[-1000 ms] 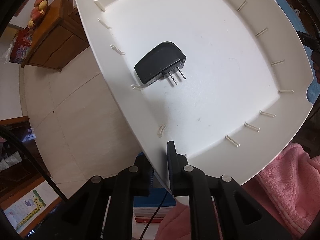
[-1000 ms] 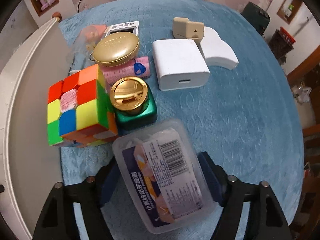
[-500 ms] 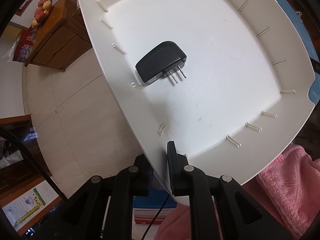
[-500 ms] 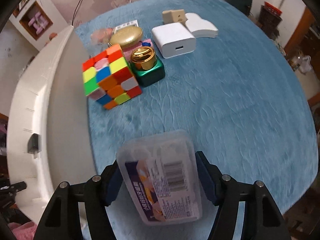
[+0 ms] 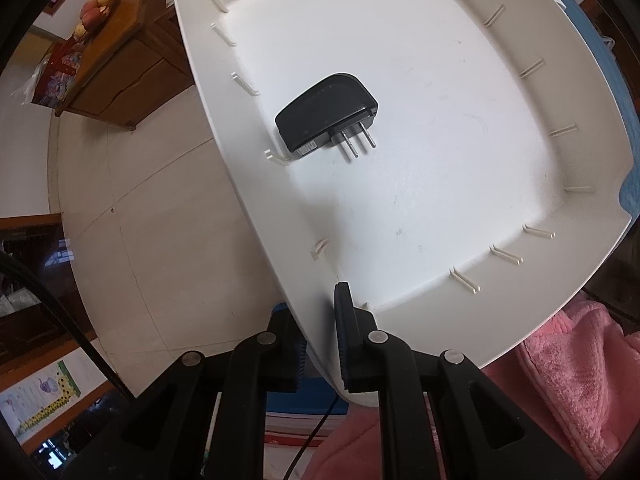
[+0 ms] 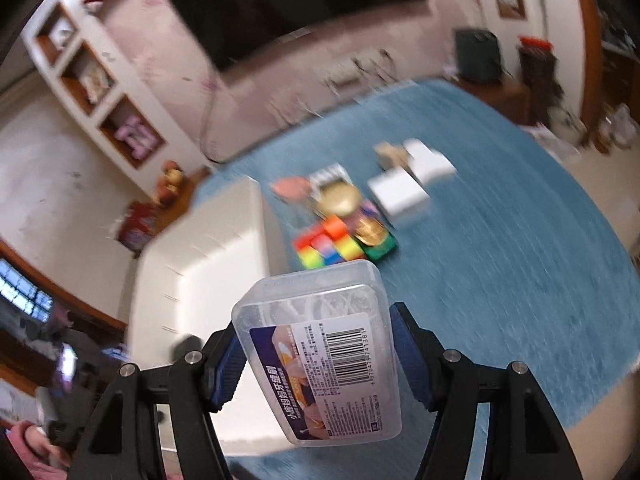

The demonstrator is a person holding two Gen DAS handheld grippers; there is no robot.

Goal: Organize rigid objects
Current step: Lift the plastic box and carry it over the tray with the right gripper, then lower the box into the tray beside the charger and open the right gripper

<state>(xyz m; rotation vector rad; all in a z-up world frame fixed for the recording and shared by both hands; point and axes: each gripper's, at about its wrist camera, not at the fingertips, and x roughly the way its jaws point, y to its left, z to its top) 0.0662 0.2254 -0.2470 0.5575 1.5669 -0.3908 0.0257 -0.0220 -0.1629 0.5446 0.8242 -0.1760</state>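
My left gripper (image 5: 322,340) is shut on the near rim of a large white tray (image 5: 460,208), holding it out over the floor. A black plug adapter (image 5: 326,110) lies in the tray near its left wall, prongs toward me. My right gripper (image 6: 316,354) is shut on a clear plastic box (image 6: 320,344) with a barcode label, lifted above the blue tablecloth (image 6: 500,260). The white tray (image 6: 216,264) shows at the left of the right wrist view.
On the cloth beyond the box sit a colour cube (image 6: 326,246), a green tin with gold lid (image 6: 376,238), a gold oval case (image 6: 340,198), a white charger block (image 6: 400,196) and other small items. Pink fabric (image 5: 572,380) lies below the tray. A wooden cabinet (image 5: 120,60) stands far left.
My right gripper has risen and tilted up with the clear box, so the table items look farther away and blurred. The left gripper and tray have stayed put.
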